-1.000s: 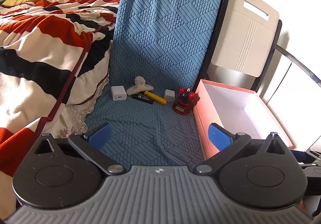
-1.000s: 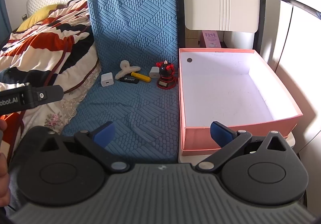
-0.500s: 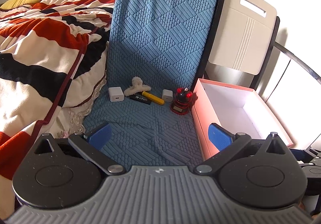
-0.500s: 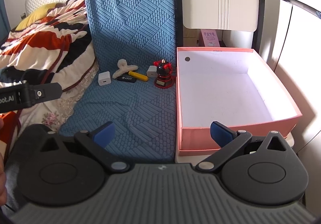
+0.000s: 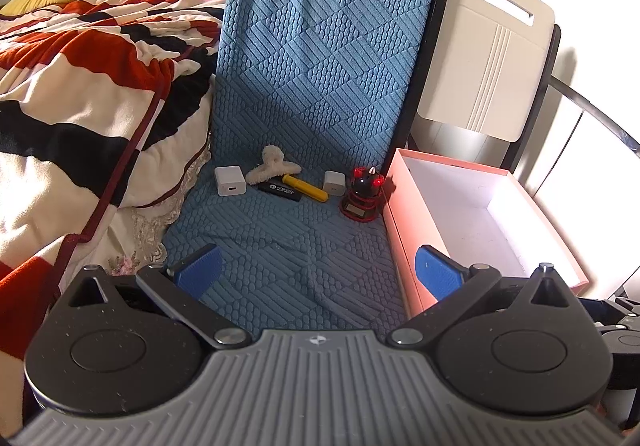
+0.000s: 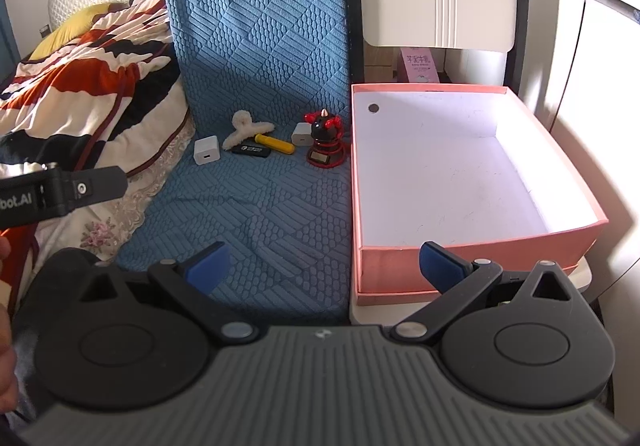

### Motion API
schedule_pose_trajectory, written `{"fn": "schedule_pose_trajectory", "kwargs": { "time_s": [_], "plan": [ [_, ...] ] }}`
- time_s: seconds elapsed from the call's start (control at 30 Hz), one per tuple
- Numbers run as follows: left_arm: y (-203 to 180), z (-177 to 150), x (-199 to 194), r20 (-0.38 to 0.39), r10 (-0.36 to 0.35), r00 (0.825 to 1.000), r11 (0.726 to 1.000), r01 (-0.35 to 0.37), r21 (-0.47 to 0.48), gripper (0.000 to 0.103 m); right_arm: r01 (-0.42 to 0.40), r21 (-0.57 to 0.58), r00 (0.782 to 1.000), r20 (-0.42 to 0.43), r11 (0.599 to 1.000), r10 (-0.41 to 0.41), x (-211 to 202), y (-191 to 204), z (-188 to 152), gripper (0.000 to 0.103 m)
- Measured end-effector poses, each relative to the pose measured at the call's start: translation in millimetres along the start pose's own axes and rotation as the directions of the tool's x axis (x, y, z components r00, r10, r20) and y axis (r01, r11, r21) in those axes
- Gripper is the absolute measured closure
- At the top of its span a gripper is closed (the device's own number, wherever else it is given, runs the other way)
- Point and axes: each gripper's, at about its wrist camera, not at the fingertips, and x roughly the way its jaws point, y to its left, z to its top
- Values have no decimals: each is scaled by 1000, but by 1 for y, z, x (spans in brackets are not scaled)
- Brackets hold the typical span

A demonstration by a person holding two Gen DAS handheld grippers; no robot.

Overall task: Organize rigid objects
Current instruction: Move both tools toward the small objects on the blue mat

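On the blue quilted mat (image 5: 280, 246), small rigid objects sit in a row beside a pink cardboard box (image 5: 404, 214), both grippers spread wide and holding nothing.

In the left wrist view, the left gripper (image 5: 318, 272) hovers over the mat with its blue-padded fingers (image 5: 198, 268) apart; ahead lie a white cube charger (image 5: 229, 181), a fluffy cream hair claw (image 5: 272, 166), a flat black stick (image 5: 279, 190), a yellow cylindrical tool (image 5: 306, 190), a second small white charger (image 5: 334, 182) and a red-and-black toy figure (image 5: 362, 192) just beside the box wall. In the right wrist view, the right gripper (image 6: 324, 266) hangs equally open, its right finger (image 6: 440, 266) before the box's near wall (image 6: 480, 262); the same row lies left of the box, whose white inside holds none of them.
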Motion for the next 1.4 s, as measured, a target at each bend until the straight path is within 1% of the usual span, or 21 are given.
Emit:
{"fn": "schedule_pose_trajectory", "kwargs": {
  "time_s": [0.13, 0.2, 0.3, 0.4, 0.53, 0.63, 0.8, 0.9, 1.07, 1.17, 1.33, 1.4],
  "plan": [
    [3, -3, 13, -5, 2, 1000, 1000, -2, 22, 0, -7, 14, 1000, -20, 1000, 7, 7, 0, 0, 0],
    [4, -3, 21, -11, 1, 1000, 999, 0, 33, 0, 3, 9, 1000, -26, 1000, -2, 12, -1, 1, 0],
    [6, -2, 35, -21, -1, 1000, 999, 2, 44, 0, -24, 33, 1000, -4, 999, 24, 17, -6, 2, 0],
    [7, 1, 50, -22, -7, 1000, 998, 8, 54, 0, 4, 28, 1000, 9, 1000, -4, 27, -5, 2, 0],
    [7, 7, 66, -26, -15, 1000, 998, 16, 57, 0, -16, 46, 1000, 10, 999, 16, 41, -4, 4, 0],
    [11, 13, 77, -16, -38, 999, 998, 39, 46, 0, -1, 45, 1000, 9, 999, 1, 53, -3, 3, 0],
    [21, 19, 106, -3, -18, 1000, 997, 18, 71, 0, 17, 54, 1000, 25, 998, -18, 72, -2, 9, 0],
    [30, 20, 127, -28, -22, 999, 997, 24, 78, 0, 33, 43, 999, 16, 999, -33, 83, 0, 14, 0],
    [38, 14, 156, -62, -33, 998, 996, 38, 76, 0, 16, 53, 1000, 16, 998, -17, 95, 0, 22, 0],
    [36, 15, 164, -55, -42, 998, 995, 47, 85, 0, 28, 48, 1000, -4, 998, -28, 105, 1, 24, 0],
    [33, 23, 172, -40, -65, 997, 995, 68, 68, 0, 34, 43, 999, 0, 998, -34, 119, 3, 35, 0],
    [32, 26, 176, -28, -66, 997, 995, 68, 77, 0, 33, 37, 999, 6, 999, -33, 124, 3, 40, 0]
  ]
}}
